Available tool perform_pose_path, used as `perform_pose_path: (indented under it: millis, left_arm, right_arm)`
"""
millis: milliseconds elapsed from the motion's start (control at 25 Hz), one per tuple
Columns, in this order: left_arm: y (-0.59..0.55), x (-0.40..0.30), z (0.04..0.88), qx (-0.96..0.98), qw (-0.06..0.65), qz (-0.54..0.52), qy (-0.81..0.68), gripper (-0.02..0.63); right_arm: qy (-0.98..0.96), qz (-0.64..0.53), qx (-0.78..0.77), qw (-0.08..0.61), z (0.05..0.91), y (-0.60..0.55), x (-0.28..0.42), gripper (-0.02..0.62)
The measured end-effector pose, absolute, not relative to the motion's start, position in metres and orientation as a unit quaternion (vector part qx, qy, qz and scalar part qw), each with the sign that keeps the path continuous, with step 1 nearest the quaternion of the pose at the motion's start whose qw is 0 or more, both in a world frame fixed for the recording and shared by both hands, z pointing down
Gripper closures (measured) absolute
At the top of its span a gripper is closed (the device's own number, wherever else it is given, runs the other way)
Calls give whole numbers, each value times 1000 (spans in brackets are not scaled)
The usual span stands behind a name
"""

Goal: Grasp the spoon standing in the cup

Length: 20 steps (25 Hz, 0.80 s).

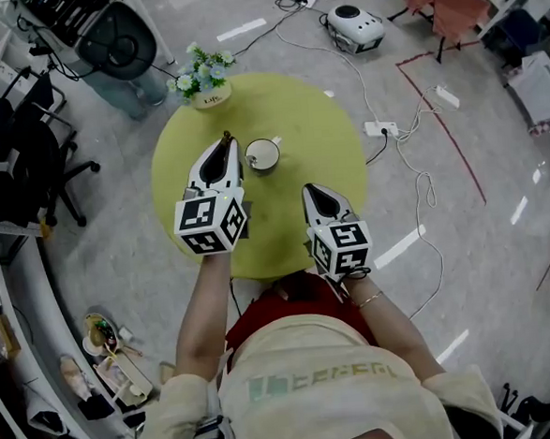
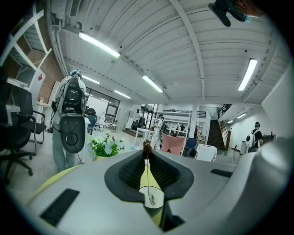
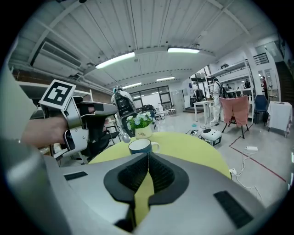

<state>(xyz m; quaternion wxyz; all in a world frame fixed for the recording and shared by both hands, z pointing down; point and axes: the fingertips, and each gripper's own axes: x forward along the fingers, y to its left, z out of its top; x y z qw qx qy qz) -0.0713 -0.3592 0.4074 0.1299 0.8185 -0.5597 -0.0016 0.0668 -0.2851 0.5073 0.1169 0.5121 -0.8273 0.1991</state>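
A white-lined blue cup (image 1: 263, 155) stands near the middle of the round green table (image 1: 315, 127). My left gripper (image 1: 227, 144) is just left of it, shut on the spoon (image 2: 147, 174). The thin handle is pinched between the jaws, with its brown tip (image 2: 147, 147) sticking out at the jaw ends. In the right gripper view the spoon's bowl (image 3: 125, 136) hangs beside the cup (image 3: 140, 146), clear of its rim, under the left gripper (image 3: 92, 121). My right gripper (image 1: 311, 191) is nearer the table's front edge, shut on nothing (image 3: 147, 158).
A flower pot (image 1: 207, 82) stands at the table's far edge, behind the cup. Office chairs (image 1: 26, 156) are at the left. Cables and a power strip (image 1: 381, 128) lie on the floor at the right, with a white device (image 1: 355, 25) beyond.
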Motion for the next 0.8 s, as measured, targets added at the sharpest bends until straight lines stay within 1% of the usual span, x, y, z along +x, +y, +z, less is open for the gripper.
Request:
perform_pose_path:
  millis: [800]
  left_arm:
    - [-292, -117, 400, 809, 140, -12, -571, 557]
  right_arm:
    - [-827, 185, 519, 112, 493, -234, 40, 558]
